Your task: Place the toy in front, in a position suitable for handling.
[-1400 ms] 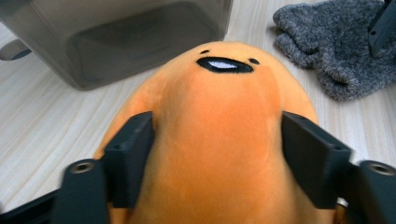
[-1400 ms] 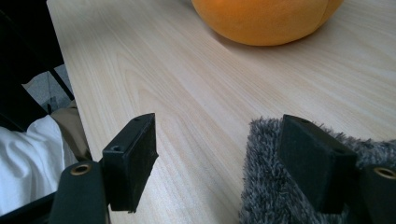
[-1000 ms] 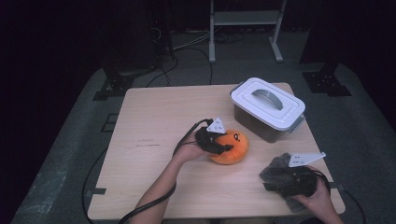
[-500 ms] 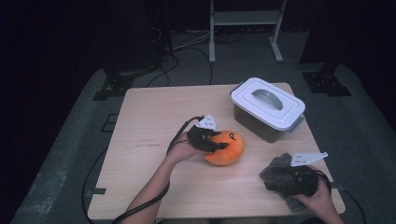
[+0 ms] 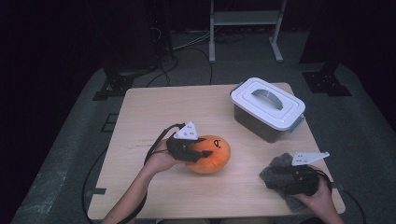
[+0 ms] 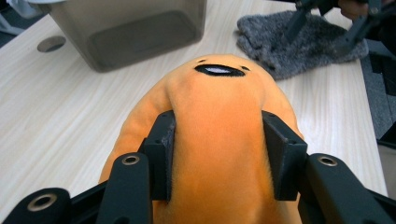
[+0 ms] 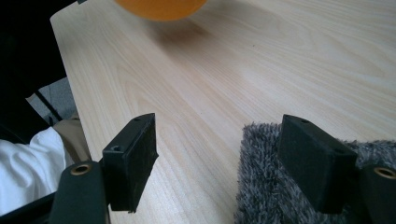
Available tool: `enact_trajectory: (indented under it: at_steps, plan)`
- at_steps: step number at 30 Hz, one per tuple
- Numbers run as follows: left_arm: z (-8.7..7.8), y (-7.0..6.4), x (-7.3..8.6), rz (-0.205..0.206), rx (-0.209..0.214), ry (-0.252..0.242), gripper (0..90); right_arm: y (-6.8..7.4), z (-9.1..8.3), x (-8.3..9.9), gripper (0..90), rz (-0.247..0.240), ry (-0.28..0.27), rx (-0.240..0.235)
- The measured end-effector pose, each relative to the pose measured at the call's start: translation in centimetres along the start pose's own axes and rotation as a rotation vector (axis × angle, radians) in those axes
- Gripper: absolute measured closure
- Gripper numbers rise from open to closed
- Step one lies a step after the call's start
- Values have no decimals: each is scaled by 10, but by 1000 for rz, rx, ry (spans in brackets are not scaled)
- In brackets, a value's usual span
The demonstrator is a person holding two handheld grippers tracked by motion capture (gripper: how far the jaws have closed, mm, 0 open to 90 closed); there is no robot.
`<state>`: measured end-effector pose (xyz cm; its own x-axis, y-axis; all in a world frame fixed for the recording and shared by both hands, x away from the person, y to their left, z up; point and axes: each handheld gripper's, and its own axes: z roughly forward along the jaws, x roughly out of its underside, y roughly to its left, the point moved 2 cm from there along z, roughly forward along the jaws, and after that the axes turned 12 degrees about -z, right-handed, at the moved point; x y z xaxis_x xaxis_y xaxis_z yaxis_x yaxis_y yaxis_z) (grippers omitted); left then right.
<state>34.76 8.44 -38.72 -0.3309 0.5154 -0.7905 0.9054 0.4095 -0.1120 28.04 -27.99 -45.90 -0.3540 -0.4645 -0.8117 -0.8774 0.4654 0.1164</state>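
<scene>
While the left tongs (image 6: 217, 158) pinch the orange plush (image 6: 219, 140) from both sides, jaws pressed into the fabric and only part-way closed around its bulk, the plush sits near the middle of the surface (image 5: 154, 116), slightly toward the near edge. High view: left tongs (image 5: 196, 154) at the plush's left end, hand (image 5: 161, 158) behind them. Versus 1.0 s ago, plush and left tongs have shifted a little left and toward the far side; versus 0.5 s ago, hardly any change.

Right of that, far side: lidded grey bin (image 5: 267, 109), closed, well apart from the plush, same spot as earlier.

Far right, near edge: right tongs (image 7: 217, 161) wide open, gripping nothing, one jaw over bare wood, the other over the grey furry cloth (image 7: 280, 186). In the high view the right tongs (image 5: 285, 179) hover at the cloth (image 5: 275, 168); position unchanged from earlier frames.
</scene>
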Motion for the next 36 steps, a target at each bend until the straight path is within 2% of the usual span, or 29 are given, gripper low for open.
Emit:
enact_trajectory:
  at_steps: [6, 13, 15, 17, 19, 26, 31, 36]
  plan:
    - [-4, -10, 20, -9, 5, 7, 526, -1, -3, 0, 271, 1, -10, 17]
    - [2, -18, 44, -30, 17, 10, 516, -7, -11, -1, 271, -21, 31, 97]
    - [3, -21, 49, -38, 18, -14, 507, -11, -13, -1, 271, -21, 47, 121]
    - [2, -22, 51, -41, 19, -26, 496, -15, -14, 0, 272, -23, 76, 150]
    - [1, -23, 53, -41, 17, -27, 468, -18, -15, 1, 290, -15, 88, 155]
    - [0, -25, 56, -33, 22, -42, 363, -29, -9, 7, 348, 6, 185, 175]
    - [-3, -27, 54, -18, 19, -42, 327, -30, 3, 17, 394, -4, 280, 172]
    - [-14, -27, 49, -9, 26, -67, 315, -26, 7, 18, 412, -34, 306, 209]
